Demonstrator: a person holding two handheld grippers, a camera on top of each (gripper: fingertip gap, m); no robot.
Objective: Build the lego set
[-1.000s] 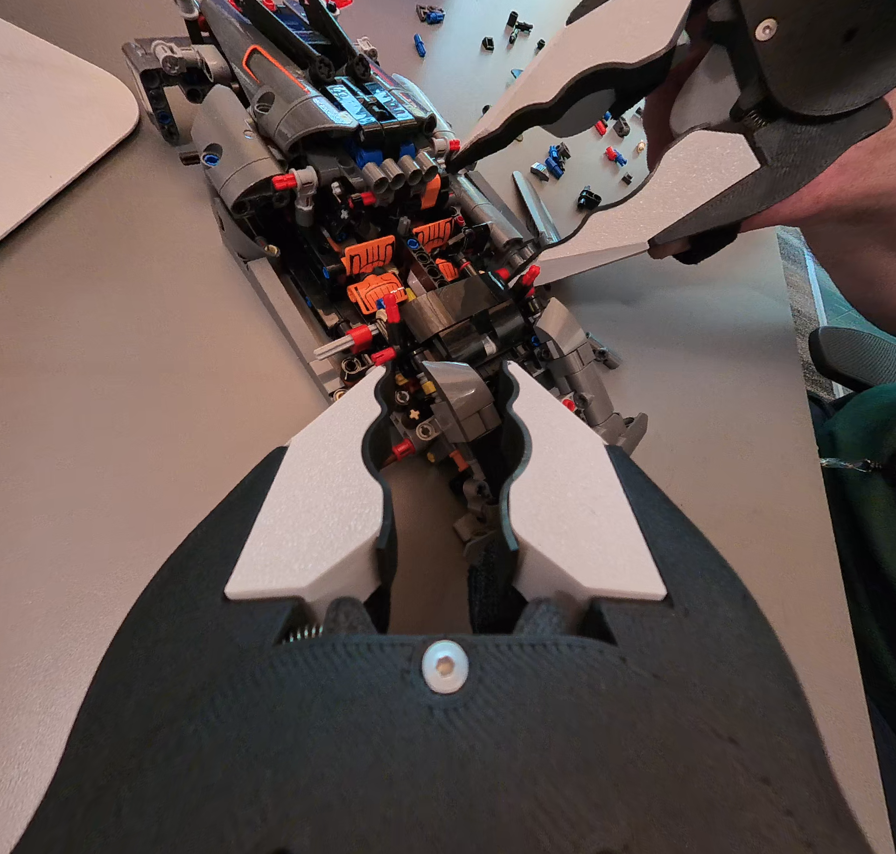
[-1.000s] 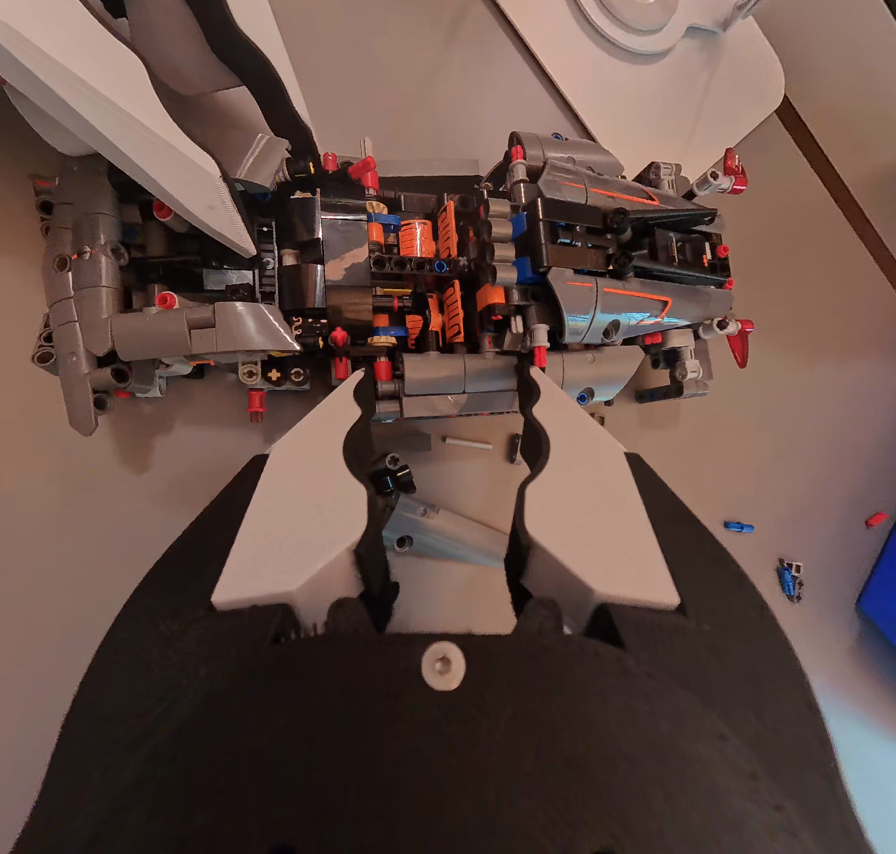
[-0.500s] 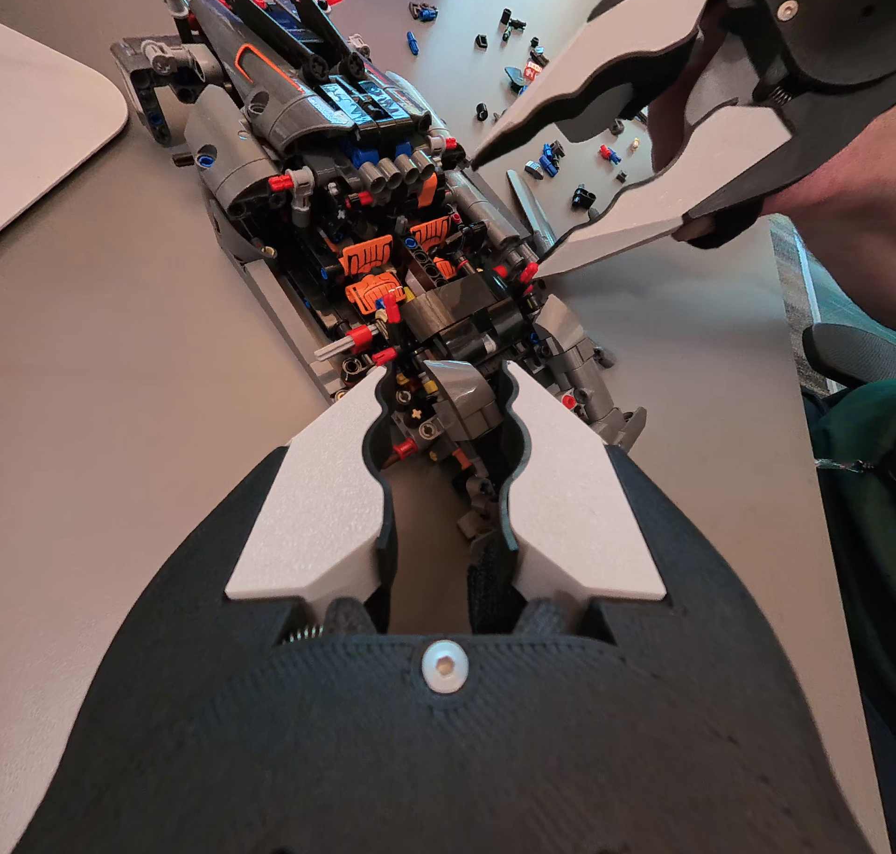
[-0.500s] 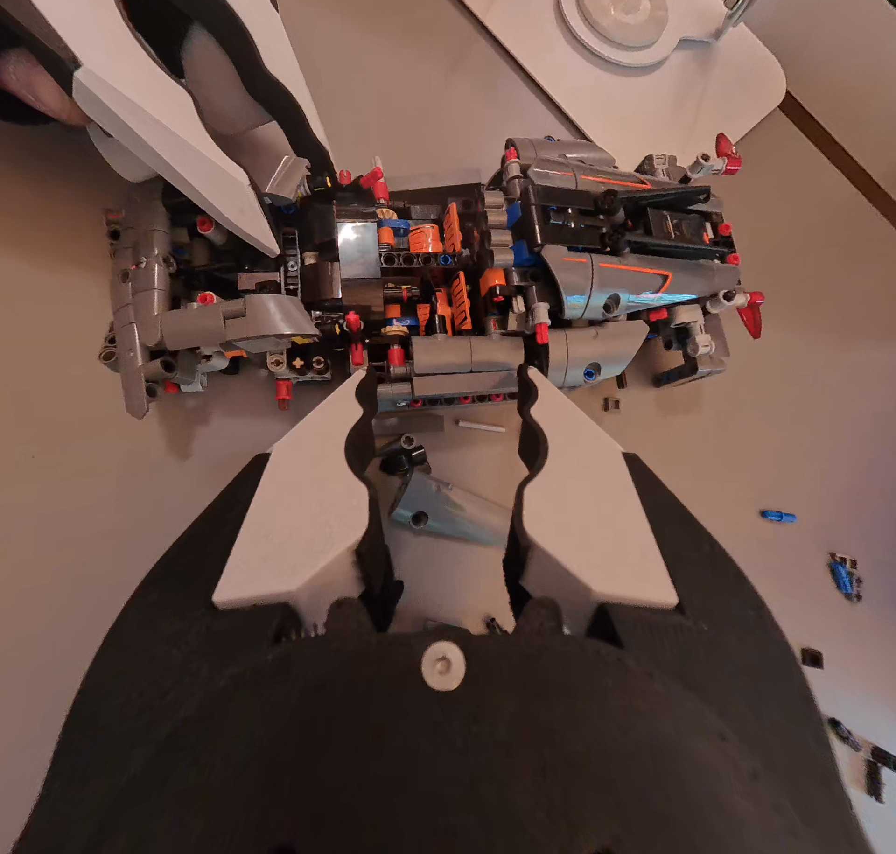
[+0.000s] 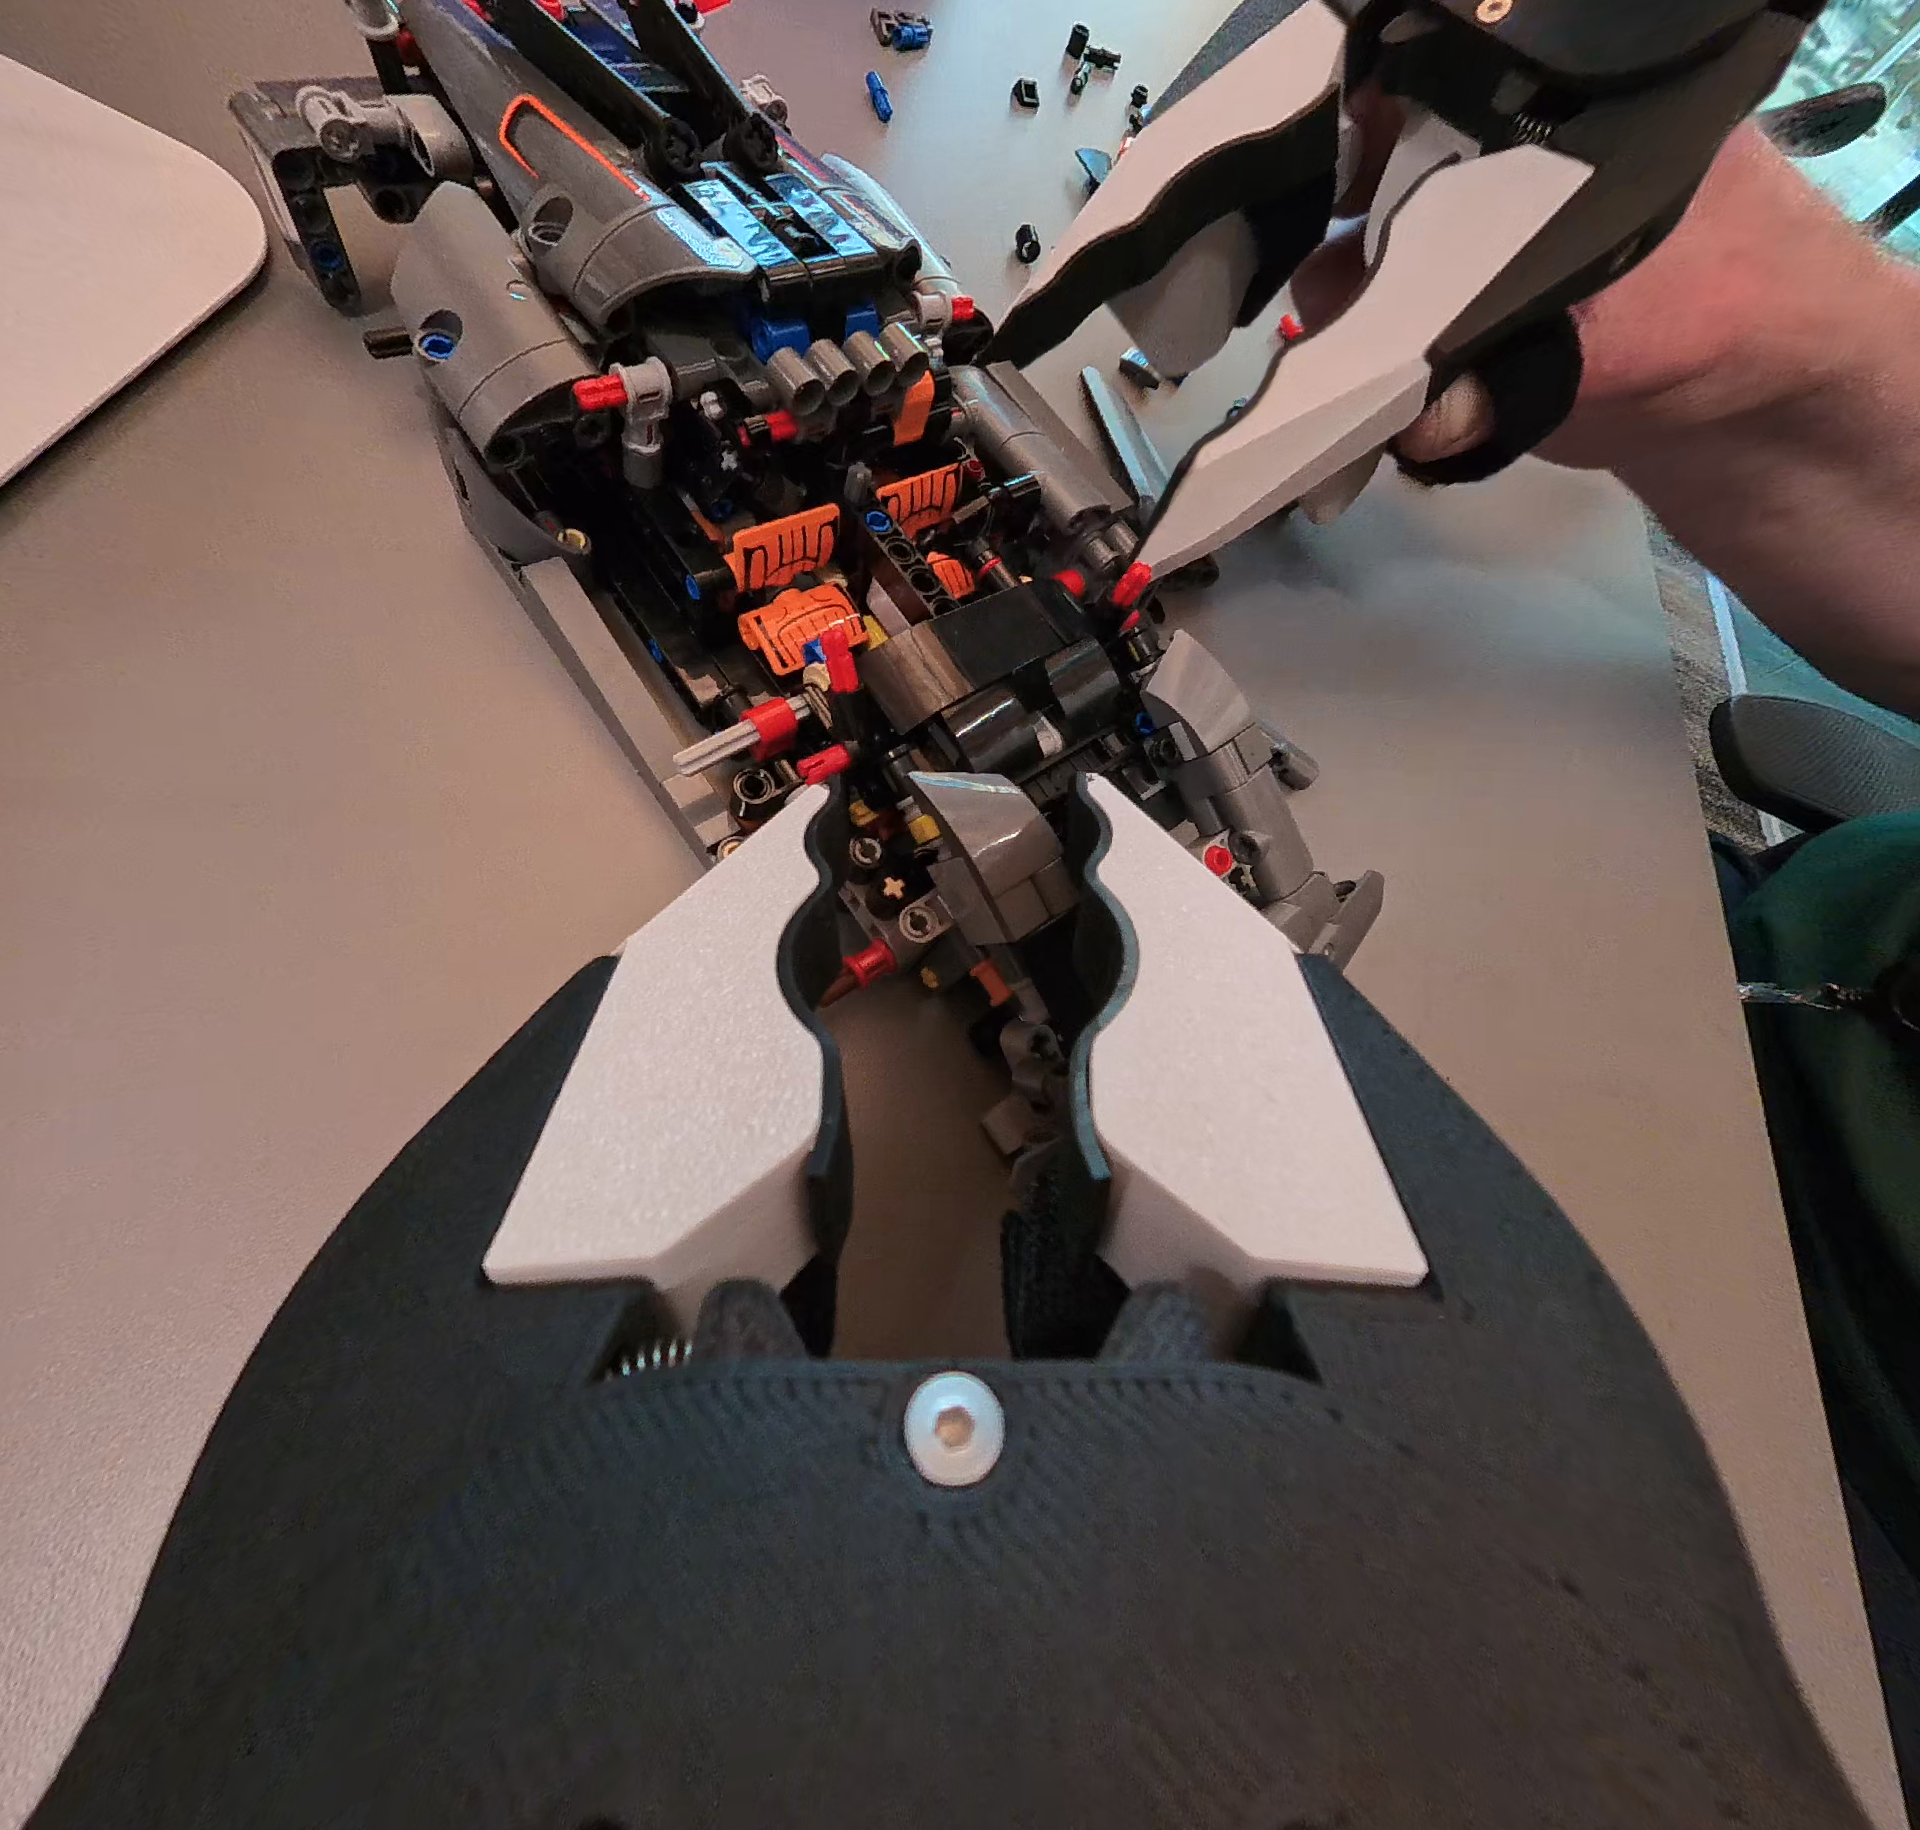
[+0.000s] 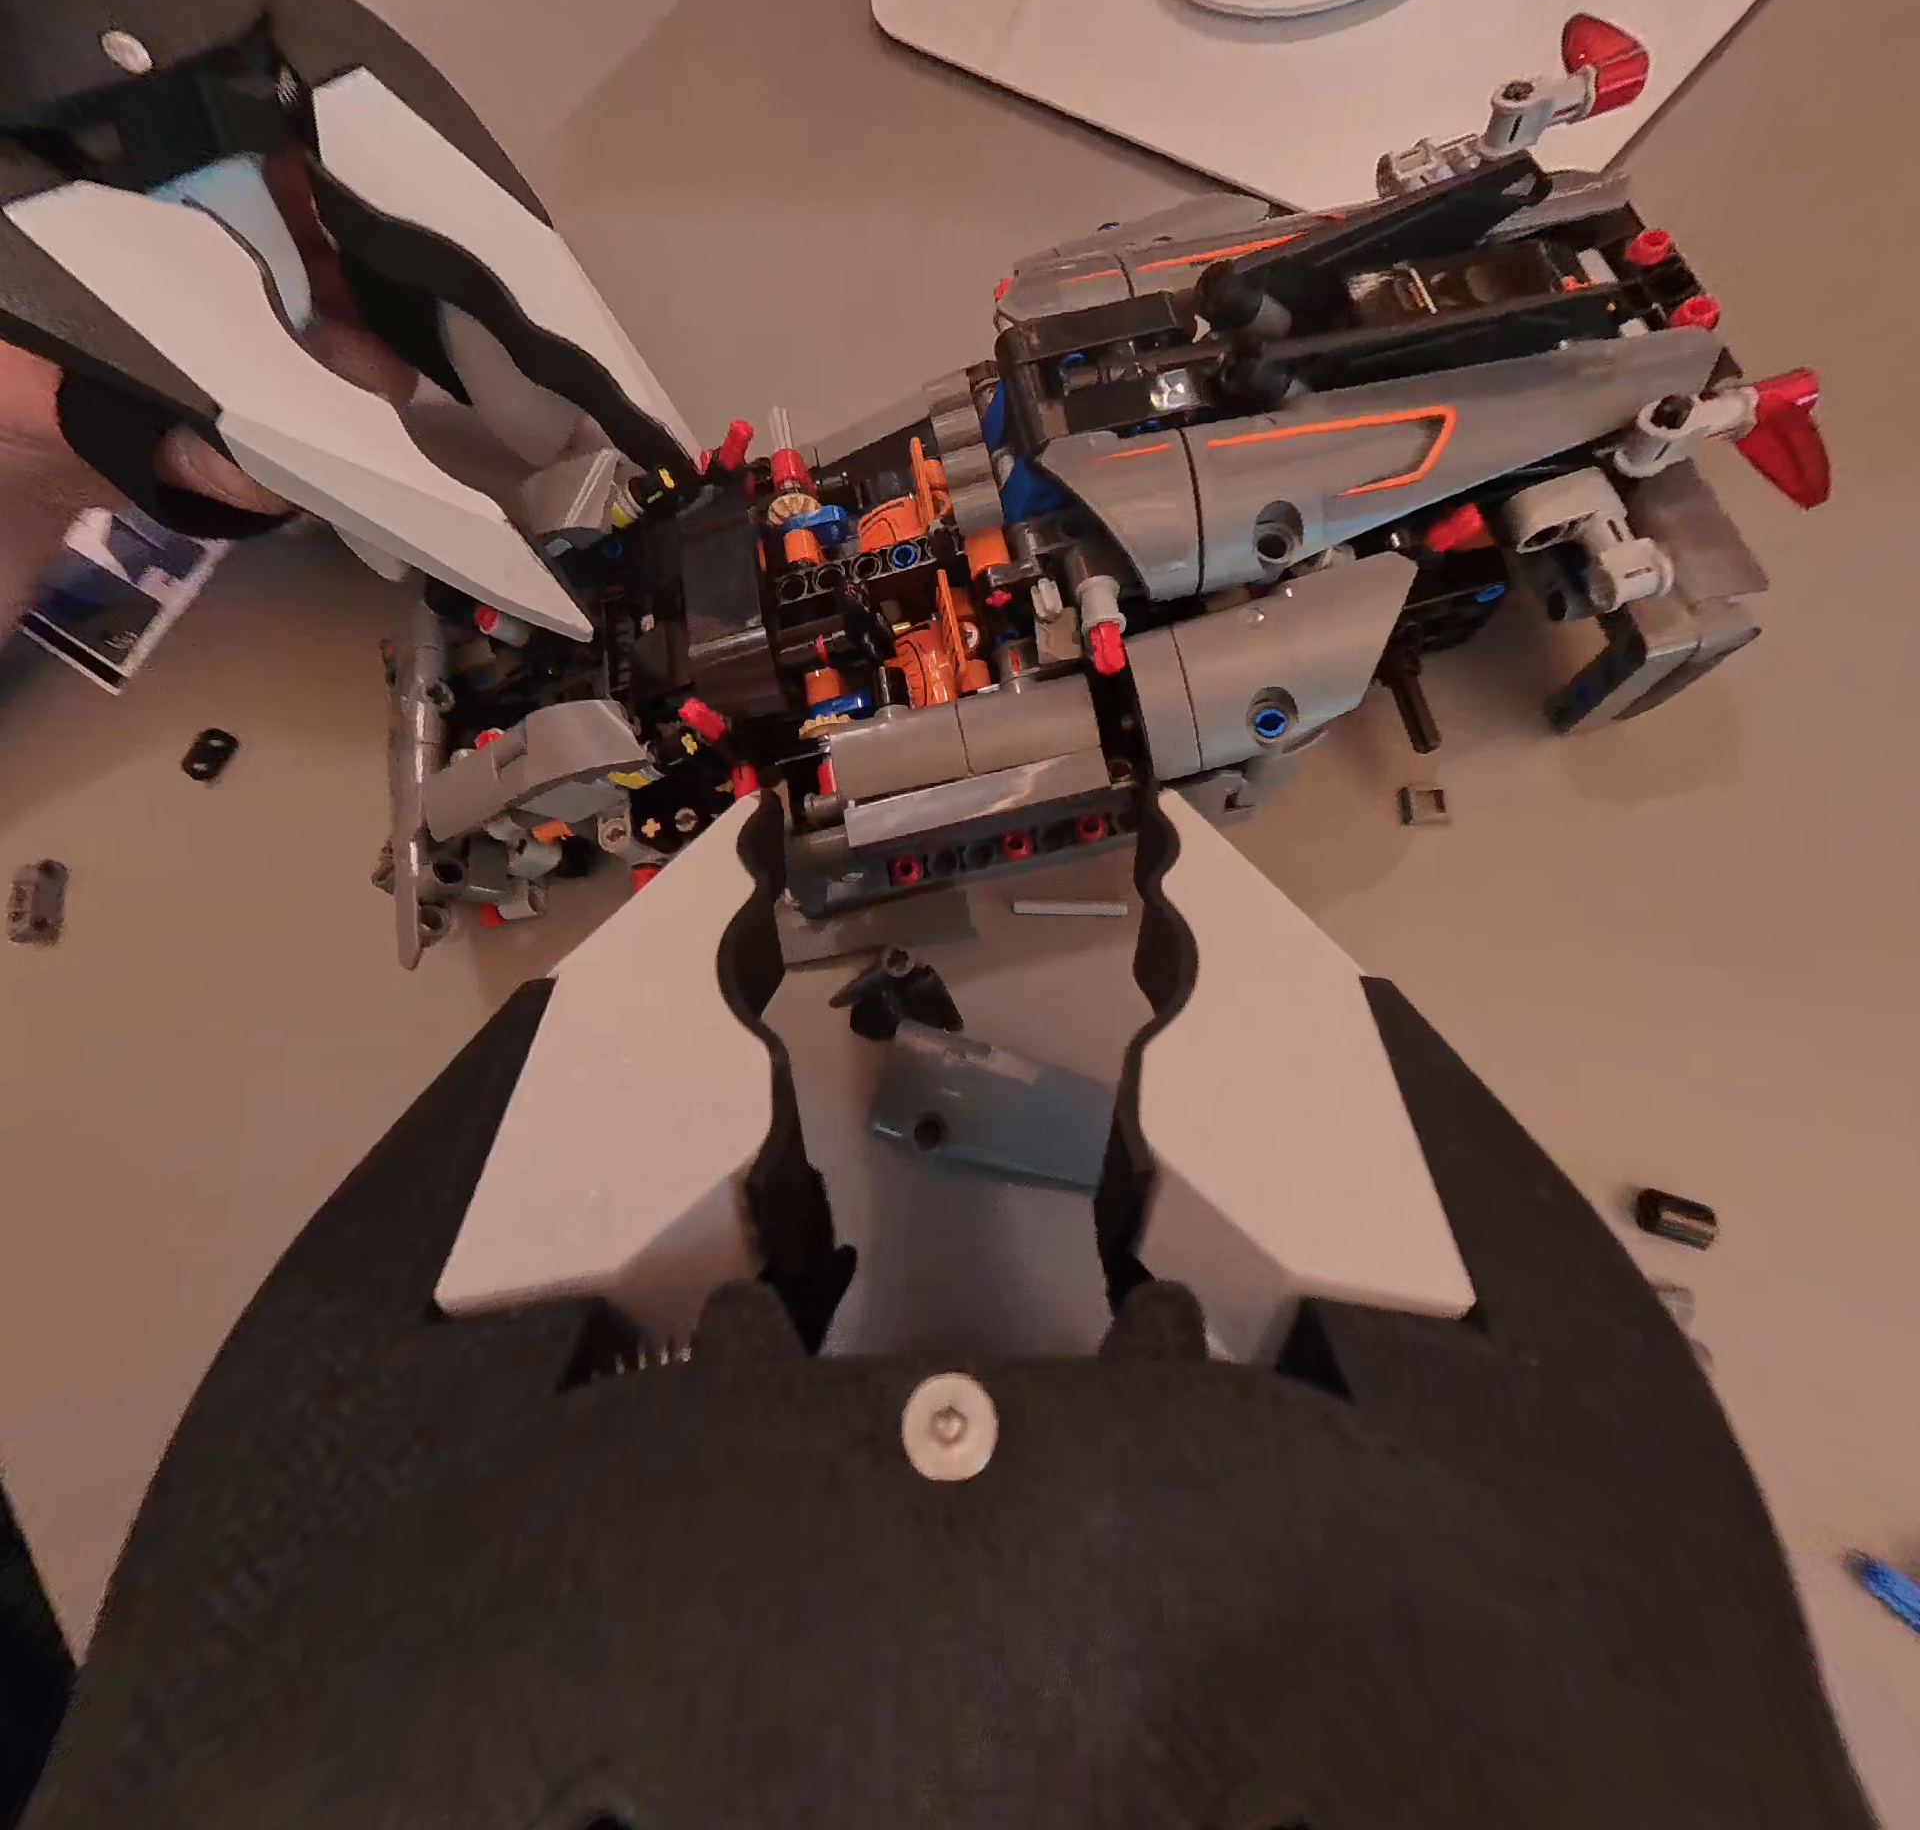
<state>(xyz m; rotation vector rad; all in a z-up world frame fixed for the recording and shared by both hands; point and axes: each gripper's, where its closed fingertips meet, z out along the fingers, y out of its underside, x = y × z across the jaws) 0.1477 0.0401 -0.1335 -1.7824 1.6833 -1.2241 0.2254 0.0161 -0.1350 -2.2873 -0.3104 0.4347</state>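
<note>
The partly built lego car (image 5: 727, 409), grey and black with orange and red parts, lies lengthwise on the table; it also shows in the right wrist view (image 6: 1195, 554). My left gripper (image 5: 956, 793) is shut on the car's front end, around a curved grey panel (image 5: 987, 835); it also shows in the right wrist view (image 6: 629, 539). My right gripper (image 6: 956, 809) is open and empty at the car's side. A loose grey panel (image 6: 997, 1105) with a black connector lies on the table between its fingers. The right gripper also shows in the left wrist view (image 5: 1070, 455).
A white pad (image 6: 1351, 66) lies beyond the car's rear, also visible in the left wrist view (image 5: 83, 253). Small loose pieces (image 5: 1039, 97) are scattered past the car. A black piece (image 6: 208, 754) and a booklet (image 6: 104, 585) lie left. The table edge (image 5: 1714, 845) runs on the right.
The right gripper has tilted down to a lower, more slanted view of the car's side, still open over the loose grey panel. The left gripper has kept its hold on the car's front.
</note>
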